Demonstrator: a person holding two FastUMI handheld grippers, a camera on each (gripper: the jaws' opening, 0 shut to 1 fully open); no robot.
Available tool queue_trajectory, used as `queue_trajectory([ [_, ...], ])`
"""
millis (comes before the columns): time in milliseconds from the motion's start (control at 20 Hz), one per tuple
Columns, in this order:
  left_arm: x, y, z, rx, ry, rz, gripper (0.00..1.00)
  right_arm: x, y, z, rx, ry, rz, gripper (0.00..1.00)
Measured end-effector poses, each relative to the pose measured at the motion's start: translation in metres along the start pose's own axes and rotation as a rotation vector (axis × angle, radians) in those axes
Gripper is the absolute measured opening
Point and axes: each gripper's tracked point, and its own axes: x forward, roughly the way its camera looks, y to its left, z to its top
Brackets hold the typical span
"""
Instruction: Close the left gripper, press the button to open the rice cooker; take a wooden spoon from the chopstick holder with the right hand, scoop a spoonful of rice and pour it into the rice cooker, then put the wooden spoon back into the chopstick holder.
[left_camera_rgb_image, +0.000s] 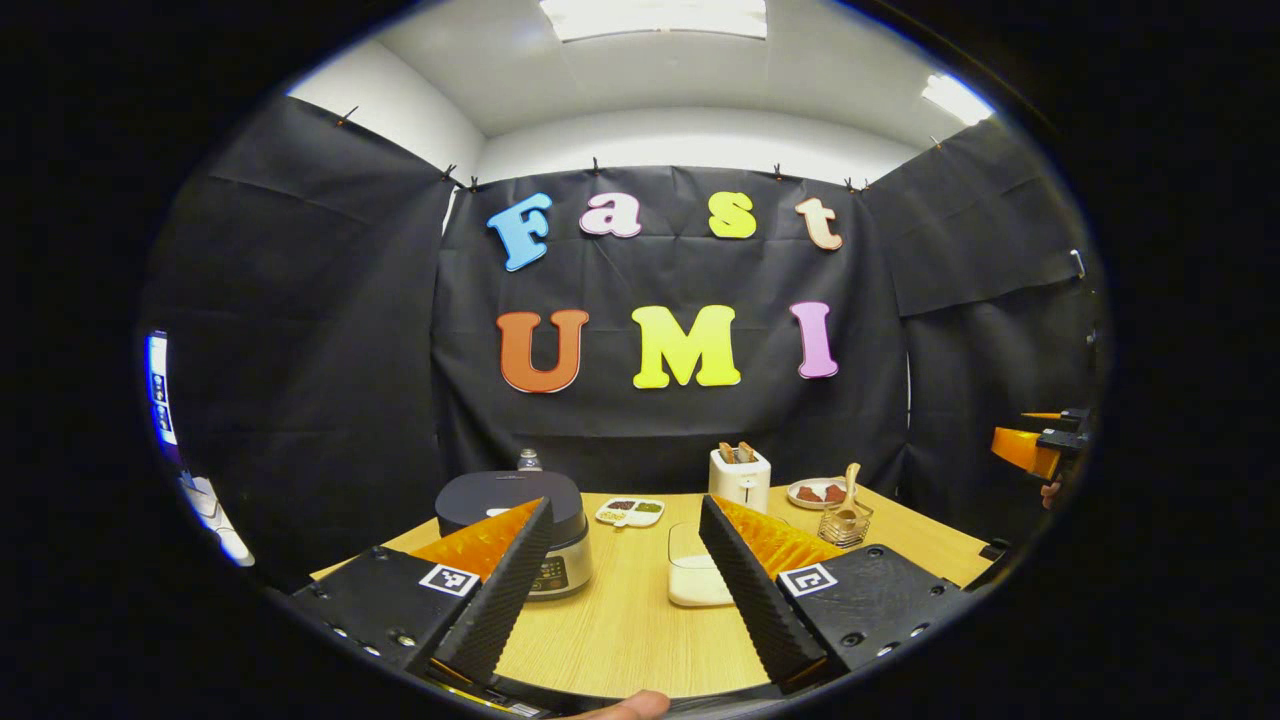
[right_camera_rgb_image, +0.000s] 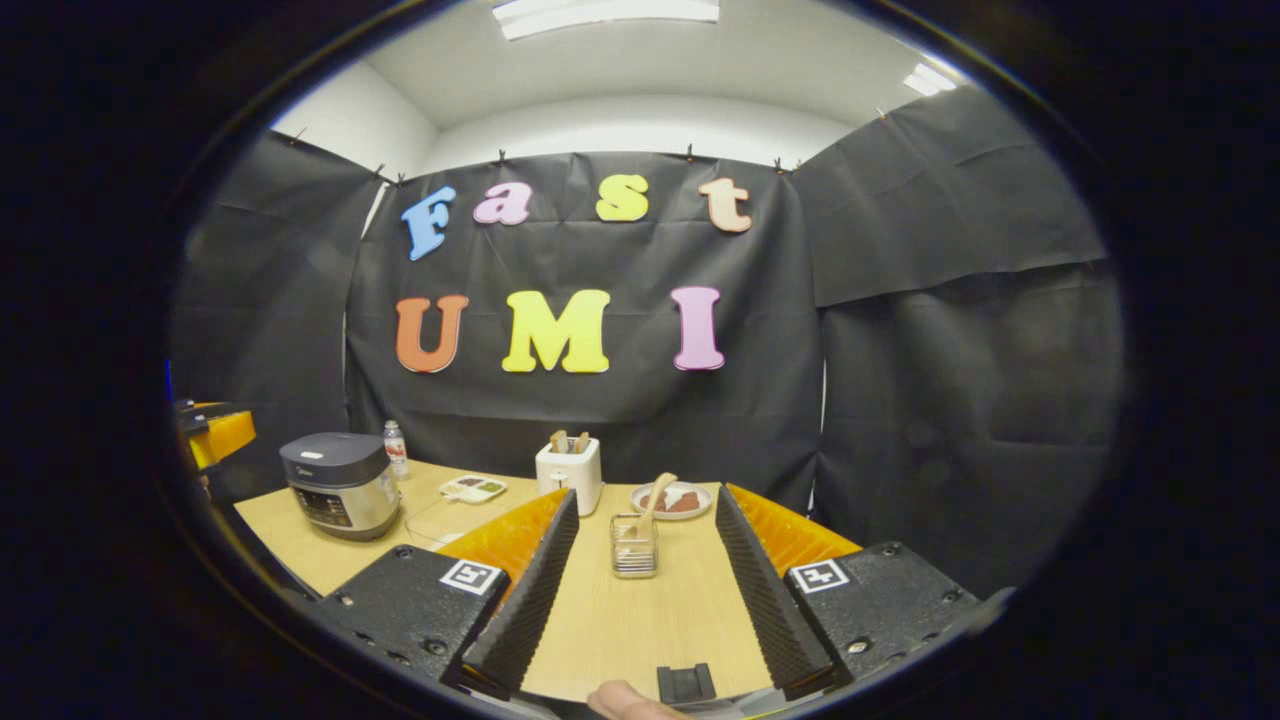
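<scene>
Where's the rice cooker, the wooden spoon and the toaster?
rice cooker (right_camera_rgb_image: 340, 485), right gripper view, on its front wall below the closed lid.
wooden spoon (right_camera_rgb_image: 655, 497), right gripper view, on its handle above the chopstick holder.
toaster (left_camera_rgb_image: 740, 480), left gripper view, on its front face.

Left gripper view: from the near table (left_camera_rgb_image: 620, 620) edge, facing the back wall, level. Rice cooker (left_camera_rgb_image: 520, 530) close at 11 o'clock; container of rice (left_camera_rgb_image: 695, 575) just ahead.
Right gripper view: from the near edge further right, same heading. Chopstick holder (right_camera_rgb_image: 634, 545) dead ahead at 12 o'clock, near; rice cooker (right_camera_rgb_image: 340, 485) far off at 10 o'clock.
Shared: table, rice cooker, toaster (left_camera_rgb_image: 740, 478), chopstick holder, back wall.
</scene>
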Motion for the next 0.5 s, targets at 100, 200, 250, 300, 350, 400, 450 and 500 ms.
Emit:
queue_trajectory([
  [100,0.001,-0.008,-0.002,-0.014,-0.001,-0.036,0.94,0.001,-0.001,-0.001,0.003,0.002,-0.003,0.87],
  [200,0.002,-0.014,-0.008,-0.052,0.018,-0.072,0.94,0.000,0.000,-0.002,0.007,0.008,0.001,0.87],
  [250,0.002,-0.014,-0.011,-0.061,0.026,-0.075,0.94,0.002,0.001,-0.003,0.008,0.010,0.005,0.87],
  [300,0.003,-0.010,-0.012,-0.062,0.028,-0.068,0.94,0.002,0.001,-0.003,0.008,0.010,0.004,0.87],
  [350,0.004,-0.006,-0.013,-0.056,0.027,-0.057,0.94,0.002,0.000,-0.003,0.009,0.012,0.005,0.87],
  [400,0.004,-0.002,-0.013,-0.049,0.027,-0.045,0.94,0.002,0.000,-0.003,0.010,0.012,0.003,0.87],
  [450,0.005,0.001,-0.014,-0.044,0.025,-0.034,0.94,0.003,0.000,-0.003,0.009,0.013,0.003,0.87],
  [500,0.006,0.002,-0.014,-0.037,0.023,-0.029,0.94,0.002,0.000,-0.003,0.010,0.014,0.003,0.87],
])
